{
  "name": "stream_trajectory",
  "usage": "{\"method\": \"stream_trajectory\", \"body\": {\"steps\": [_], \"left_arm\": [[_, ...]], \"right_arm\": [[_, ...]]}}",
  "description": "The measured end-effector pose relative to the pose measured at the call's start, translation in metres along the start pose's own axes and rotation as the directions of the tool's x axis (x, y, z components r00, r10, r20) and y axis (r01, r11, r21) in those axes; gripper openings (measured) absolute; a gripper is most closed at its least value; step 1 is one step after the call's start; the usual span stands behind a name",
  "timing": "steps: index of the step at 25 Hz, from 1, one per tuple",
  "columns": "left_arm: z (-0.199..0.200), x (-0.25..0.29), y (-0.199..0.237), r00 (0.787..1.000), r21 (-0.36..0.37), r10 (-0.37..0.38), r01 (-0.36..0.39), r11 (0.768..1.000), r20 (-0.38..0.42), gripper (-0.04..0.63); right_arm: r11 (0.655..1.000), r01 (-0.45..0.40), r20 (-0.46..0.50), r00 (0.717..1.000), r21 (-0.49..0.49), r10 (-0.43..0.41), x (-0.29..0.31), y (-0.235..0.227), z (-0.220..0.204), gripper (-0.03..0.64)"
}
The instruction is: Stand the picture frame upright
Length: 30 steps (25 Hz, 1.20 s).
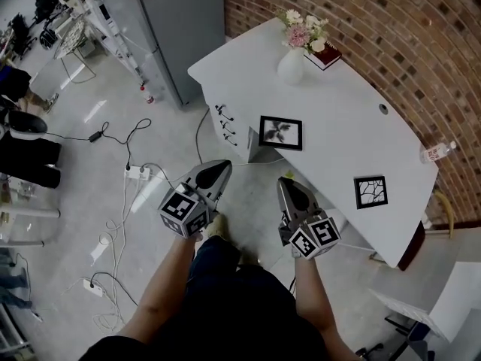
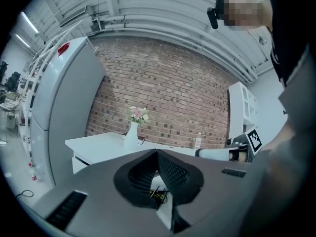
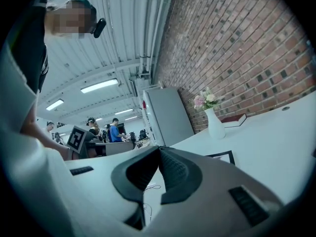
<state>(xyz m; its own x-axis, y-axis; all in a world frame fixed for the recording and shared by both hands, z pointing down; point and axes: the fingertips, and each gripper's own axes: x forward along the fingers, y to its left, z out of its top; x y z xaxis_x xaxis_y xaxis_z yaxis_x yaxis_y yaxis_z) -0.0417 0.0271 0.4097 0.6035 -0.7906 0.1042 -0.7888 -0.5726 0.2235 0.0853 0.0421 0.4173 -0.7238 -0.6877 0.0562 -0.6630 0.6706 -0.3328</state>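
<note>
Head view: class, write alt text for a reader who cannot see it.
Seen from above, a person holds the left claw and right claw, both shut and empty, short of a white table where a left picture frame and a right picture frame lie flat. A vase of flowers and a book sit at its far end.

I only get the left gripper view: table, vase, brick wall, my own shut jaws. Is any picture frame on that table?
Observer: Yes. The head view shows a leaf-print frame lying flat by the table's near edge.
Operator: Only that one?
Observer: No, a crack-pattern frame lies flat too, further right in that view, nearer the water bottle.
Operator: Is the right gripper holding anything?
Observer: No. The right gripper view shows its jaws together, nothing between them.
</note>
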Motion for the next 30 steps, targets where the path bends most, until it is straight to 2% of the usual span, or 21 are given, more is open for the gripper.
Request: {"method": "stream_trajectory", "body": {"steps": [11, 20, 25, 30], "left_arm": [[0.010, 0.058, 0.048, 0.988, 0.002, -0.146, 0.146, 0.989, -0.056, 0.002], [-0.003, 0.097, 0.067, 0.954, -0.006, -0.273, 0.274, 0.962, -0.123, 0.002], [-0.015, 0.111, 0.069, 0.928, -0.031, -0.340, 0.340, 0.940, -0.151, 0.002], [-0.030, 0.121, 0.067, 0.914, -0.063, -0.371, 0.366, 0.929, -0.166, 0.002]], "right_arm": [[0.993, 0.118, 0.011, 0.993, 0.005, -0.118, 0.055, -0.024, 0.006, 0.002], [0.970, 0.242, 0.018, 0.970, 0.031, -0.242, 0.078, -0.044, -0.005, 0.002], [0.950, 0.311, 0.022, 0.950, 0.042, -0.312, 0.083, -0.052, -0.013, 0.002], [0.935, 0.353, 0.015, 0.935, 0.045, -0.354, 0.085, -0.054, -0.023, 0.002]]}}
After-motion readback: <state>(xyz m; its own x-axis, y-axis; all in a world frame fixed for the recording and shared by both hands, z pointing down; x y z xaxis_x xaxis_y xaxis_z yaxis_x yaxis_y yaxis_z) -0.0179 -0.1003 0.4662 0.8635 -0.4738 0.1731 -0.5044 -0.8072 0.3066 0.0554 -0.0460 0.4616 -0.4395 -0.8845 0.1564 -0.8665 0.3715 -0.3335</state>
